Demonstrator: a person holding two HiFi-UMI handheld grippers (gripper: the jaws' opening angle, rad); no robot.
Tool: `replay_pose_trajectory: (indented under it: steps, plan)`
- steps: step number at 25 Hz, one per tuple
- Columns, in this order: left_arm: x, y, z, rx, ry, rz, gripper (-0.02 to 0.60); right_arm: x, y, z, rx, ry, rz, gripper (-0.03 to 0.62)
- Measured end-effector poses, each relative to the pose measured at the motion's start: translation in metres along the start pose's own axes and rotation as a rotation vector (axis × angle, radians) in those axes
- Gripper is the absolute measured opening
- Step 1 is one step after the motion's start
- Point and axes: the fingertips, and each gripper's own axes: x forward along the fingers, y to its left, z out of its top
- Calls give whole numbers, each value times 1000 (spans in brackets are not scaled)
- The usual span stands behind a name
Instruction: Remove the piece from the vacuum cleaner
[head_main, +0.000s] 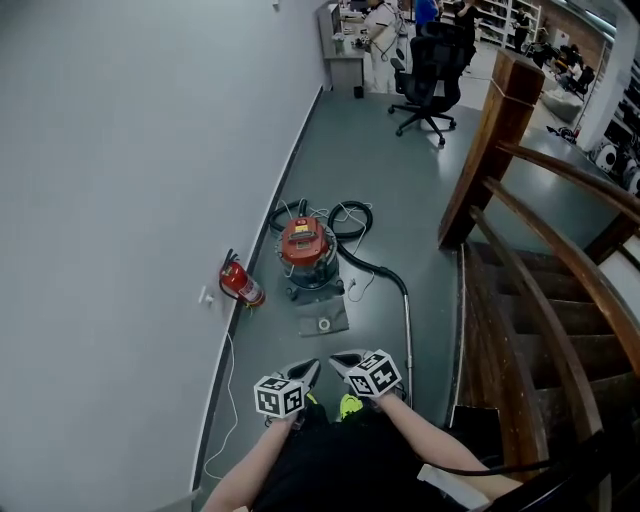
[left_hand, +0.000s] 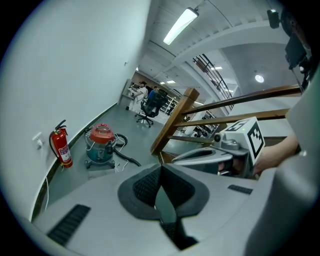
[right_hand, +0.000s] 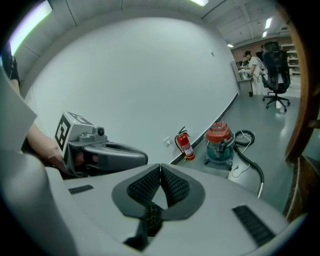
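**Canister vacuum by the wall, both grippers closed and well short of it**

Seen from the head view, left to right. A pale wall runs along the floor, with a red fire extinguisher at its foot. Just beside that stands the vacuum cleaner, a squat canister with a red top. Its black hose loops behind the body, then runs forward into a pale wand lying along the floor. Beyond the wand rises a wooden stair railing.

Near the bottom edge are the left gripper and the right gripper, side by side. The jaws of each are pressed together with nothing between them. The vacuum cleaner is well apart from both, ahead on the floor.

Which piece is meant cannot be told from here. The hose looks joined to the canister, though the joint is too small to read.

Handling, as a judgement:
- The hose should be light and floppy, best gripped at its stiff cuff by the canister.
- The wand looks rigid, smooth and likely slippery, so it is best taken near its end joint.
- The red top would be bulkier and probably needs both grippers.
- The canister may shift when pulled, so one gripper bracing it seems wise.
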Motion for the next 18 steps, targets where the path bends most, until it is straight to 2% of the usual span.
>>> replay_pose_trajectory:
  steps: [7,18]
  plan:
    - [-7,1,-3,37,-7,35,9,-9,-1,9,10,-36,-43,15]
    - [-14,-5,-3,110,-2,-10,9,0,23,7,-83,-5,-41,14]
